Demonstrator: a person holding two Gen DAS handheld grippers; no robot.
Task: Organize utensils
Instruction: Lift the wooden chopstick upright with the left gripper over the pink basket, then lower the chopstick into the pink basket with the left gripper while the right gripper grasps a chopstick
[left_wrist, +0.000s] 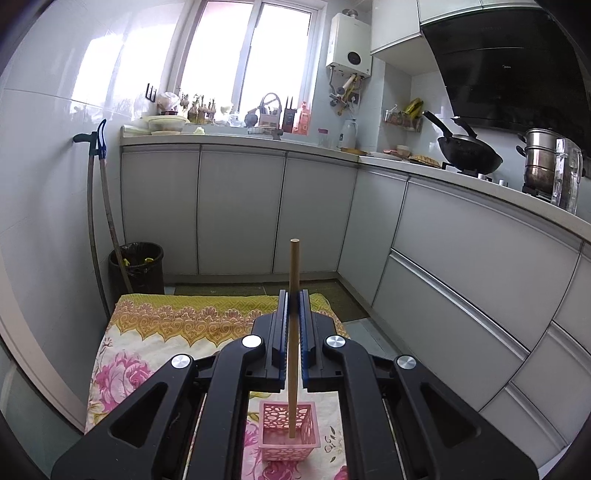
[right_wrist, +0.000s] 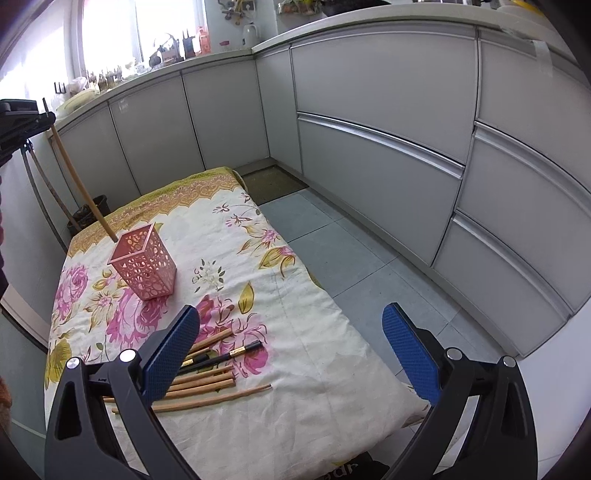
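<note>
My left gripper (left_wrist: 294, 306) is shut on a wooden chopstick (left_wrist: 293, 280), held upright with its lower end inside the pink perforated holder (left_wrist: 288, 435) below. In the right wrist view the same chopstick (right_wrist: 79, 184) slants down into the pink holder (right_wrist: 144, 262), which stands on the floral cloth. My right gripper (right_wrist: 291, 332) is open and empty, hovering above the table's near half. Several wooden chopsticks (right_wrist: 207, 387) and black chopsticks with gold bands (right_wrist: 225, 356) lie in a loose pile beside its left finger.
The small table (right_wrist: 314, 369) is covered by a floral cloth. Grey kitchen cabinets (right_wrist: 369, 129) run along the back and right. A black bin (left_wrist: 136, 267) and leaning broom handles (left_wrist: 96, 221) stand at the table's far left. A tiled floor (right_wrist: 343, 258) lies to the right.
</note>
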